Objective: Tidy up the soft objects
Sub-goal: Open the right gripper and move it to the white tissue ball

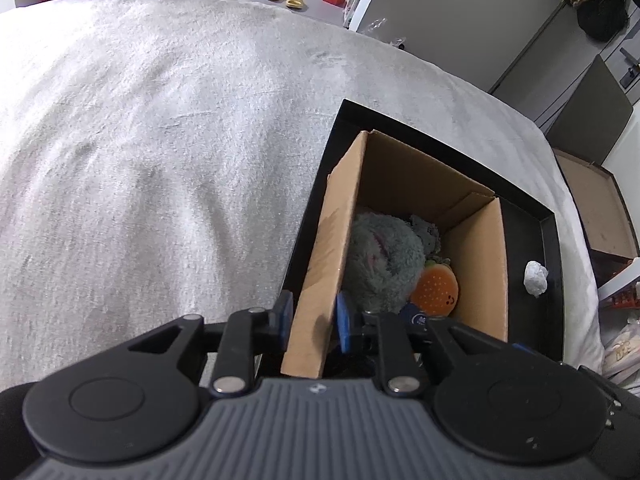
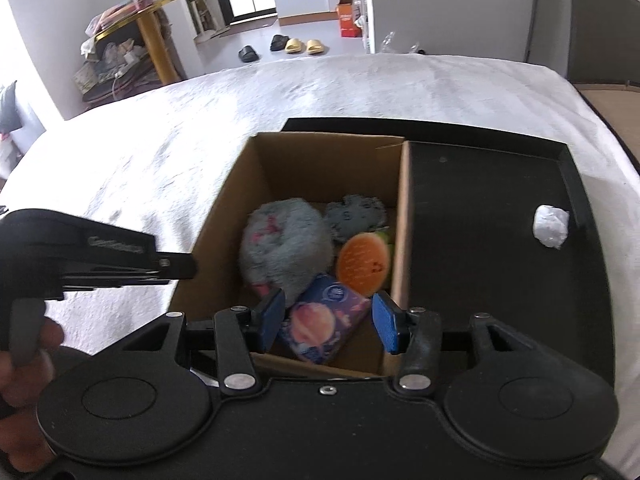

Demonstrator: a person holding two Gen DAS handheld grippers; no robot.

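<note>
A brown cardboard box [image 2: 224, 216] stands in a black tray [image 2: 480, 208] on the white bed. Inside lie a grey fluffy plush [image 2: 284, 240], a small grey cloth [image 2: 352, 216], an orange burger plush [image 2: 364, 260] and a purple tissue pack [image 2: 324, 320]. My left gripper [image 1: 314, 316] is shut on the box's left wall [image 1: 324, 264], one pad on each side. My right gripper [image 2: 328, 320] is open, held over the box's near edge above the purple pack. The grey plush [image 1: 380, 264] and burger plush [image 1: 436, 288] show in the left wrist view too.
A crumpled white wad [image 2: 551, 226] lies in the tray's right part. The white blanket [image 1: 160, 140] spreads left and beyond the tray. Slippers [image 2: 296, 45] and an orange carton [image 2: 349, 16] are on the floor past the bed. A flat cardboard box [image 1: 596, 204] lies beside the bed.
</note>
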